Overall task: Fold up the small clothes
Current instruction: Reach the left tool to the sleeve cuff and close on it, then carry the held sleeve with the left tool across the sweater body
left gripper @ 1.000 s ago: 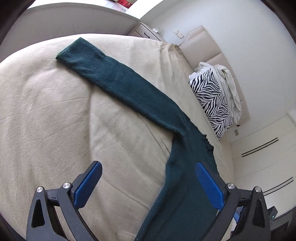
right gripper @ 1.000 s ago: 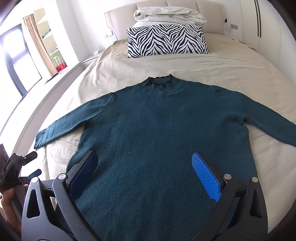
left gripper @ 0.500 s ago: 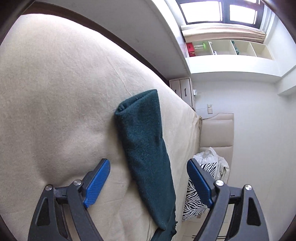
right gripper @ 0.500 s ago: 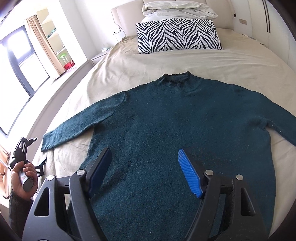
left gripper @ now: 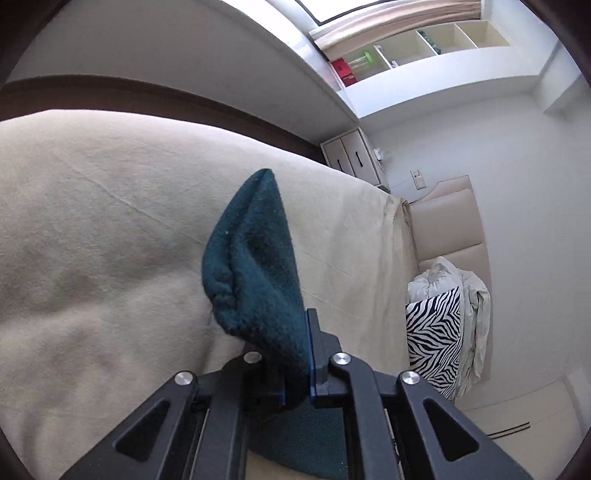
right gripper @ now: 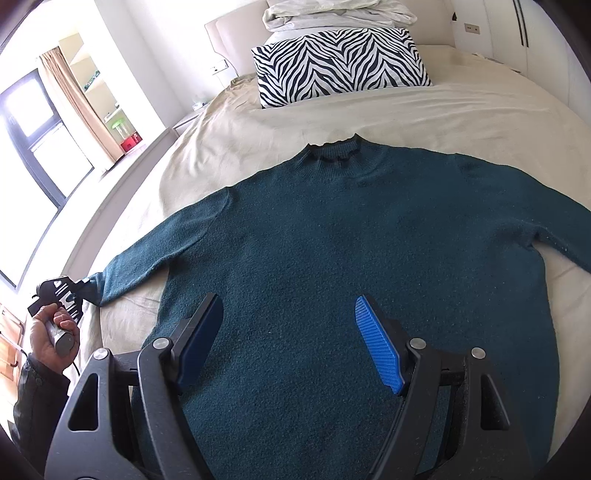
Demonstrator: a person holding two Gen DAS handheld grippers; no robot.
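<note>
left gripper (left gripper: pixel 295 354): black two-finger tool with blue pads, pinching the cuff end of the sweater's left sleeve (left gripper: pixel 255 266); cuff is bunching up and sticking out past the fingertips. In the right wrist view it is showing at the far left edge (right gripper: pixel 79 286), gripped by the person's left hand (right gripper: pixel 51 332).
right gripper (right gripper: pixel 291 339): fingers spread wide, hovering over the lower-middle of the sweater body; nothing is sitting between the pads, contact with the fabric can't be told.
dark teal knit sweater (right gripper: pixel 351 258): lying flat, front up, on the beige bedsheet (right gripper: pixel 229 136); collar pointing to the far side, both sleeves stretching out left and right.
zebra-striped pillow (right gripper: pixel 340 62): sitting at the far end of the bed, apart from the collar.
crumpled white bedding (right gripper: pixel 332 13): piling up behind the pillow, against the headboard.
white bedside cabinet (left gripper: pixel 351 157): standing past the far left edge of the bed.
</note>
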